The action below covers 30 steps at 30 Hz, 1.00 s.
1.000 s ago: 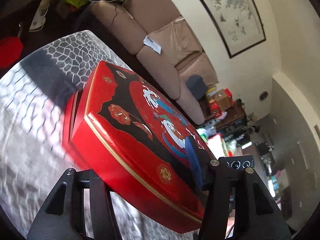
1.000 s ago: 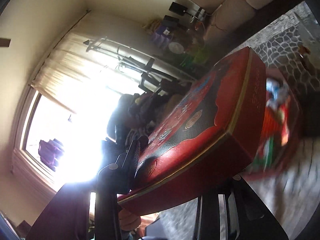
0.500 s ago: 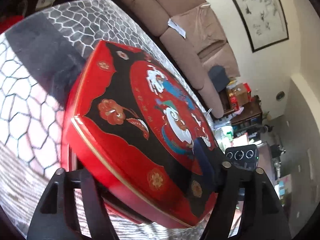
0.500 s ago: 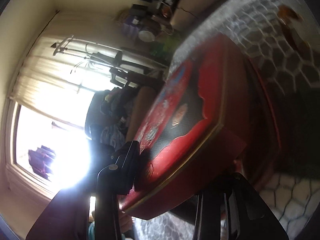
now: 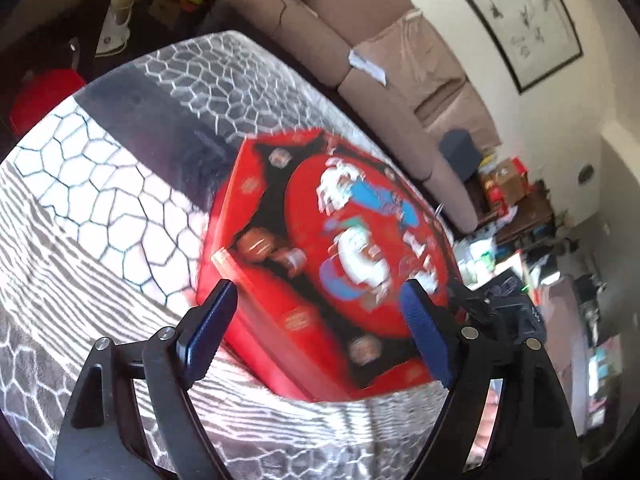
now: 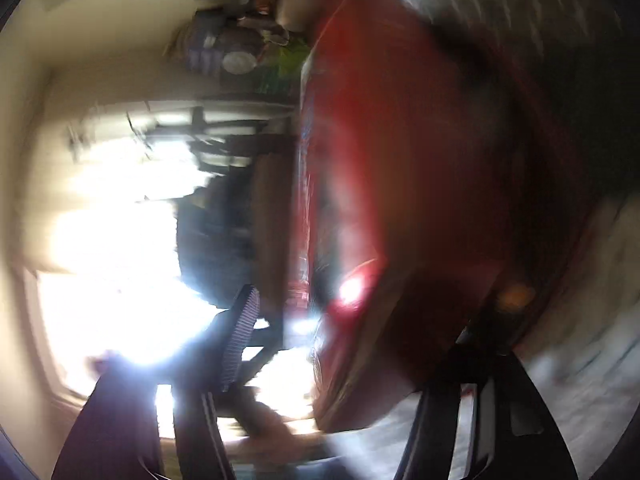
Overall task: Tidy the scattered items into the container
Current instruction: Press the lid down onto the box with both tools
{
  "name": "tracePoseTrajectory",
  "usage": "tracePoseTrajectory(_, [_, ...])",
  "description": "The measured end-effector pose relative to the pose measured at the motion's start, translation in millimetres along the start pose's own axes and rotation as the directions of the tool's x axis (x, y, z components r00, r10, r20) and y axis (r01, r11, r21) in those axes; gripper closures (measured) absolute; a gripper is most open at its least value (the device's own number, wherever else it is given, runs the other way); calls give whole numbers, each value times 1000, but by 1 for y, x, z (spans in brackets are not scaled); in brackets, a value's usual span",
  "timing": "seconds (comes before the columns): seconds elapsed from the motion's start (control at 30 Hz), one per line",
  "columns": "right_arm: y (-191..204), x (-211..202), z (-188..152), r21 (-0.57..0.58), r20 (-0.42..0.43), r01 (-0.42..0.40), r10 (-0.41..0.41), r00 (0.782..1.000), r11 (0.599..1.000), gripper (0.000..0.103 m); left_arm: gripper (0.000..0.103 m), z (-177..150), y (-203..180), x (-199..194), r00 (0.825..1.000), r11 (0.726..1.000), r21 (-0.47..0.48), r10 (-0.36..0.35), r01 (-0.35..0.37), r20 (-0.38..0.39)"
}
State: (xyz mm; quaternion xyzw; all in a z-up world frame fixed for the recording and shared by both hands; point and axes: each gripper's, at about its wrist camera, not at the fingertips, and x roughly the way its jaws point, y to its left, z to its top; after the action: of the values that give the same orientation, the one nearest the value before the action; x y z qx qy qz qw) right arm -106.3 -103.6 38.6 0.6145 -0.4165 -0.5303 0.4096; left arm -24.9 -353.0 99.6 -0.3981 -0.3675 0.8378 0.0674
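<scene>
A red octagonal box (image 5: 320,264) with a black and red painted lid lies closed on the table's honeycomb-patterned cloth (image 5: 100,208). My left gripper (image 5: 316,296) faces its near corner. The jaws are opening, and the blue pads (image 5: 212,320) stand clear on either side of the lid. The right wrist view is badly blurred. There the box (image 6: 420,200) fills the middle, seen from its side. My right gripper (image 6: 356,332) is opening too, and its ribbed left pad (image 6: 240,332) is well off the box's edge. The box's contents are hidden.
A beige sofa (image 5: 400,72) runs along the table's far side, under a framed painting (image 5: 516,12). Cluttered shelves (image 5: 504,188) stand at the sofa's end. A bright window (image 6: 112,240) glares in the right wrist view. Bare cloth lies left of the box.
The tilted lid came down and the box now lies shut on the cloth. Both grippers, which were clamping the lid's edges, have spread their jaws and let go.
</scene>
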Motion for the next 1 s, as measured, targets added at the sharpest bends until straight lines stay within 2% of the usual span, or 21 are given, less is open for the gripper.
tracePoseTrajectory(0.03, [3, 1, -1, 16, -22, 63, -63, 998, 998, 31, 17, 4, -6, -3, 1000, 1000, 24, 6, -6, 13])
tracePoseTrajectory(0.07, [12, 1, -4, -25, -32, 188, -189, 982, 982, 26, 14, 7, -11, -1, 1000, 999, 41, 12, -13, 10])
tracePoseTrajectory(0.1, [17, 0, -7, -57, -32, 248, -250, 968, 967, 19, 14, 10, -13, 6, 1000, 999, 45, 13, -12, -17])
tracePoseTrajectory(0.13, [20, -5, -10, -67, -29, 273, -276, 961, 960, 19, 14, 13, -15, 14, 999, 999, 42, 16, -14, -50])
tracePoseTrajectory(0.2, [21, -29, -14, -58, 25, 317, -316, 948, 947, 19, 16, 13, -17, 33, 993, 997, 56, 64, -58, -104])
tracePoseTrajectory(0.27, [27, -63, -15, -84, 122, 325, -314, 942, 942, 19, 14, 9, -27, 38, 992, 990, 118, 94, -83, -90])
tracePoseTrajectory(0.33, [32, -98, -14, -97, 223, 349, -321, 920, 932, 18, 13, 5, -36, 42, 992, 989, 127, 83, -72, -90])
tracePoseTrajectory(0.37, [35, -106, -13, -122, 247, 351, -314, 917, 929, 18, 13, 3, -41, 44, 993, 990, 125, 73, -61, -94])
tracePoseTrajectory(0.4, [39, -111, -13, -142, 273, 370, -323, 906, 918, 18, 13, 1, -48, 48, 993, 991, 124, 54, -41, -106])
tracePoseTrajectory(0.43, [41, -113, -11, -148, 300, 414, -358, 884, 898, 18, 15, 0, -56, 52, 991, 991, 126, 49, -33, -125])
tracePoseTrajectory(0.47, [43, -110, -10, -154, 312, 451, -390, 866, 879, 18, 23, 1, -63, 51, 989, 992, 128, 42, -24, -140])
tracePoseTrajectory(0.5, [45, -106, -9, -166, 316, 469, -403, 859, 868, 18, 26, 3, -67, 40, 993, 991, 136, 29, -13, -117])
tracePoseTrajectory(0.53, [47, -100, -8, -186, 313, 461, -393, 865, 868, 18, 25, 6, -67, 25, 997, 989, 148, 38, -29, -64])
tracePoseTrajectory(0.57, [47, -94, -6, -204, 309, 459, -388, 868, 865, 18, 20, 11, -63, 10, 998, 986, 155, 70, -69, -1])
tracePoseTrajectory(0.6, [52, -86, -5, -234, 317, 485, -405, 857, 842, 18, 15, 18, -52, -7, 992, 982, 146, 111, -119, 63])
tracePoseTrajectory(0.63, [57, -79, -6, -256, 335, 514, -423, 842, 819, 18, 9, 24, -37, -16, 985, 980, 122, 147, -157, 90])
tracePoseTrajectory(0.77, [60, -48, -5, -312, 349, 590, -487, 800, 745, 18, 10, 37, 39, 2, 976, 975, -63, 213, -215, -33])
tracePoseTrajectory(0.83, [54, -39, -2, -319, 345, 615, -516, 784, 721, 18, 11, 29, 56, 18, 977, 974, -98, 198, -206, -78])
tracePoseTrajectory(0.9, [49, -33, -2, -325, 337, 611, -515, 788, 722, 19, 11, 22, 61, 30, 989, 983, -134, 110, -123, -98])
tracePoseTrajectory(1.0, [43, -28, 1, -333, 311, 573, -487, 816, 749, 19, 11, 17, 48, 43, 992, 990, -126, 46, -61, -117])
